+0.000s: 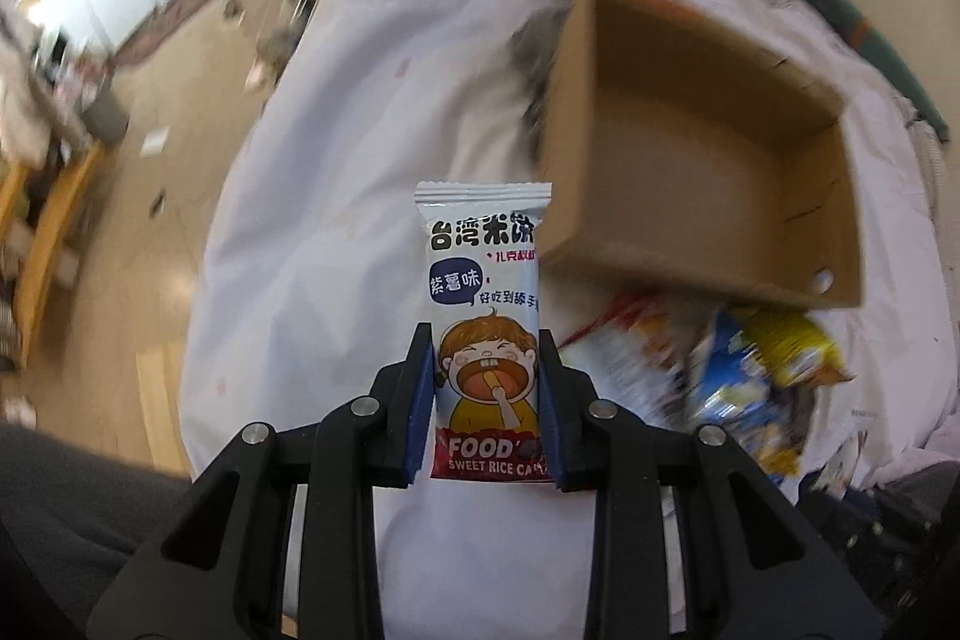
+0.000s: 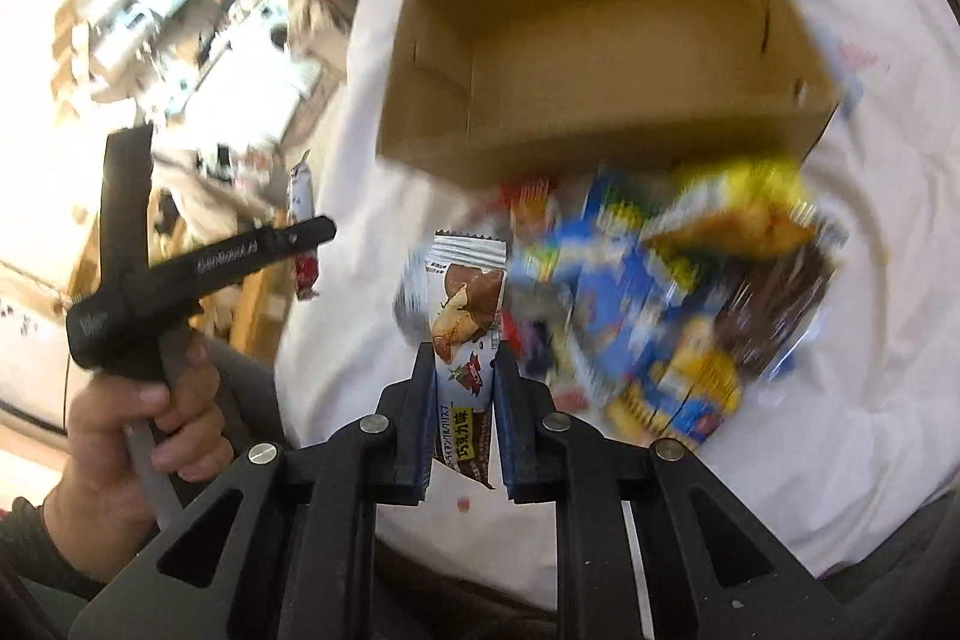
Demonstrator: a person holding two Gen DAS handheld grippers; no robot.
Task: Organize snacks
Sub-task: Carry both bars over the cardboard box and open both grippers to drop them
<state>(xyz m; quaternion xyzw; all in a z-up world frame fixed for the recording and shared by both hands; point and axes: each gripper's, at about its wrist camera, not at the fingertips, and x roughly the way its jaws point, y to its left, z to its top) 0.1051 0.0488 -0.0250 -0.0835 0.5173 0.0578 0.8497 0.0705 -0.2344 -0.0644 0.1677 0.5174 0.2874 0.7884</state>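
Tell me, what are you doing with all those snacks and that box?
A person is sorting snacks with tongs in each hand. The left tongs are pinching a white sweet rice cake packet, and the right tongs are pinching a brown chocolate snack packet. Both packets are held up above the white sheet. The cardboard box is open with nothing visible inside, and a pile of other snacks lies beside it.
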